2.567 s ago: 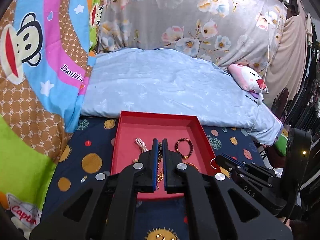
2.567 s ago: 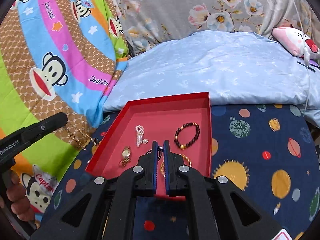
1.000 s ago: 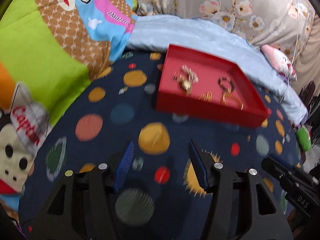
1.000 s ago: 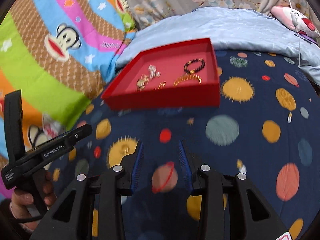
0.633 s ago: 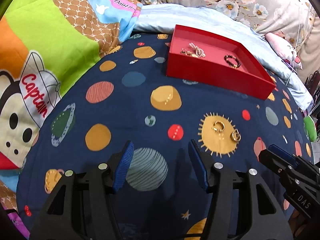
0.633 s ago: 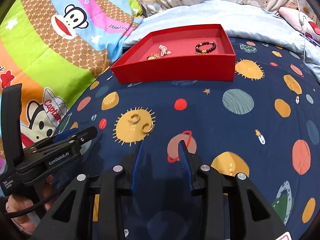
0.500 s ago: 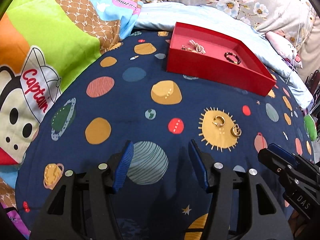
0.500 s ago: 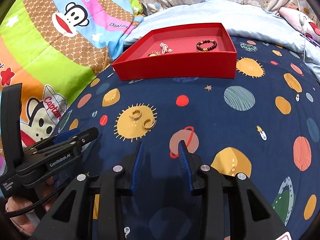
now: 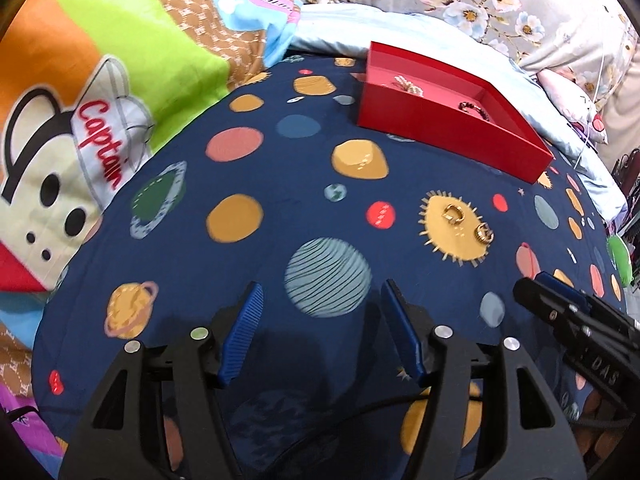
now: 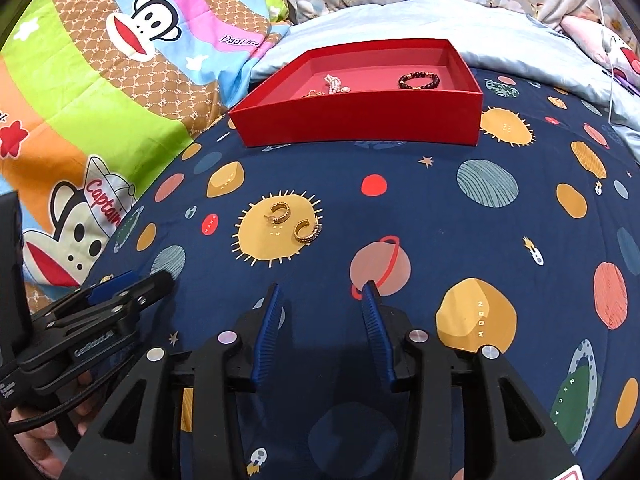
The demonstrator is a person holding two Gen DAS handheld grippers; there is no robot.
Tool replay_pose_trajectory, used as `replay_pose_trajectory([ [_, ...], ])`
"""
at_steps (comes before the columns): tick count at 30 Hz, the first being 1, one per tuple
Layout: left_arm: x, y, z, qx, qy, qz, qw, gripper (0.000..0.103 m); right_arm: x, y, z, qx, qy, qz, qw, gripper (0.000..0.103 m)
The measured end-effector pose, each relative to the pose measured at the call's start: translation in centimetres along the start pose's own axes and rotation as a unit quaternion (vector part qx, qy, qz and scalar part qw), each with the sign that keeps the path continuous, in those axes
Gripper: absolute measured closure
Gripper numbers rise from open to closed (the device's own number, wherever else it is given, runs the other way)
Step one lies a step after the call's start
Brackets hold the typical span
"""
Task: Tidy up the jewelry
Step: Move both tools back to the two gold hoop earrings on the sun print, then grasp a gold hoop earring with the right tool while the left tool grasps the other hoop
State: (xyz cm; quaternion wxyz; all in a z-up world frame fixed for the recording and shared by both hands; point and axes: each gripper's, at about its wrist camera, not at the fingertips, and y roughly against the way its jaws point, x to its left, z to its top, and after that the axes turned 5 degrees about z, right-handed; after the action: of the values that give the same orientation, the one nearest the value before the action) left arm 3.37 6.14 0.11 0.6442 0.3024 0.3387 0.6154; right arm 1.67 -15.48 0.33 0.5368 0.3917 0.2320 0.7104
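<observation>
Right wrist view: two gold hoop earrings [image 10: 294,222] ahead-left of right gripper [image 10: 320,300], nearer than left gripper [image 9: 322,300]; both grippers empty, jaws just widening.

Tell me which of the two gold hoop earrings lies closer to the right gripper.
The hoop earring at the sun print's right edge; the other earring lies farther up-left, toward the red tray.

Planet-print bedsheet [image 10: 440,208], cartoon monkey quilt [image 10: 100,92], floral pillow [image 9: 500,4]

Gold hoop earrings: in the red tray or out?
Out. Both gold hoop earrings lie on the planet-print sheet, on a yellow sun, nearer the camera than the red tray.
</observation>
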Motion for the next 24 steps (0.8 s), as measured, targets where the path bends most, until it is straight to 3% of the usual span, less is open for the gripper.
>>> replay_pose_trajectory([
  [18, 1.1, 0.4, 0.5, -0.008, 0.017, -0.006, 0.9998, 0.041, 1.1, -3.9, 3.4, -0.005, 0.039, -0.023, 0.999, 0.056],
  [20, 1.0, 0.4, 0.6, -0.009, 0.016, -0.008, 0.9998, 0.041, 1.3, -3.9, 3.4, -0.005, 0.045, -0.030, 0.999, 0.059],
  [24, 0.8, 0.3, 0.9, -0.007, 0.019, -0.010, 0.9997, 0.041, 1.1, -4.0, 3.4, -0.003, 0.049, -0.043, 0.998, 0.079],
])
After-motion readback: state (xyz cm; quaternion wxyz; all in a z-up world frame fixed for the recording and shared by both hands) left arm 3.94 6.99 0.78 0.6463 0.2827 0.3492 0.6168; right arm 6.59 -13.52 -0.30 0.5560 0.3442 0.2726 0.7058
